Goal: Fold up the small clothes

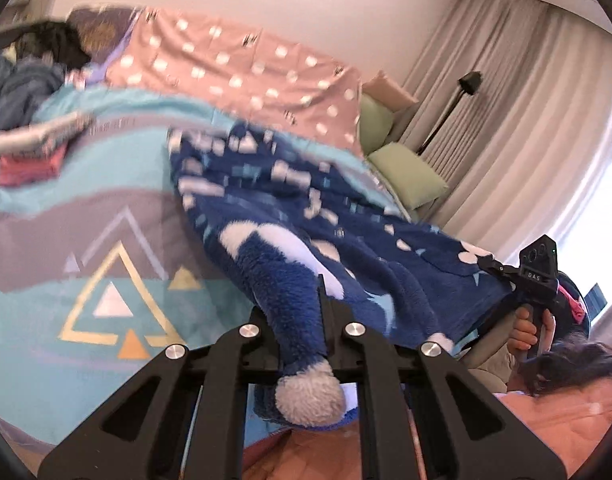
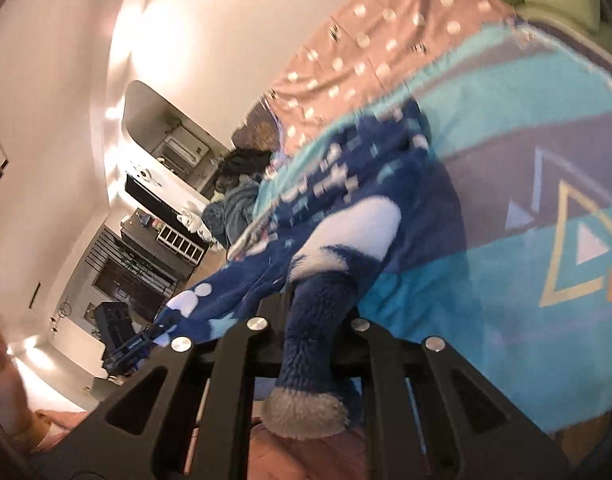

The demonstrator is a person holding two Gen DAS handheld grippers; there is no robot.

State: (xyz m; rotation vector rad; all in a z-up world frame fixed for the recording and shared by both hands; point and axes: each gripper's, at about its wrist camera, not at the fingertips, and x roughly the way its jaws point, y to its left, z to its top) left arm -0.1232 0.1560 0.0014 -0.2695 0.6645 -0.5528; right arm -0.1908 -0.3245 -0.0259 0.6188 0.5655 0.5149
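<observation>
A blue fleece garment (image 1: pixel 290 184) with white patches stretches across the teal bedspread (image 1: pixel 106 300), its near edge lifted. My left gripper (image 1: pixel 306 292) is shut on one fuzzy end of it, and the grey cuff (image 1: pixel 310 400) hangs back between the arms. At the right, my right gripper (image 1: pixel 492 266), held by a hand (image 1: pixel 526 332), pinches the garment's other corner. In the right wrist view the right gripper (image 2: pixel 314 300) is shut on a second blue end with a grey cuff (image 2: pixel 306 416). The garment (image 2: pixel 346 168) trails onto the bed, and the left gripper (image 2: pixel 162 326) holds its far corner.
A stack of folded clothes (image 1: pixel 34 148) and a dark heap of clothes (image 1: pixel 22 80) lie at the bed's far left. A pink dotted blanket (image 1: pixel 242 68) covers the head end, beside green pillows (image 1: pixel 410 176). A floor lamp (image 1: pixel 462 96) stands by the curtains.
</observation>
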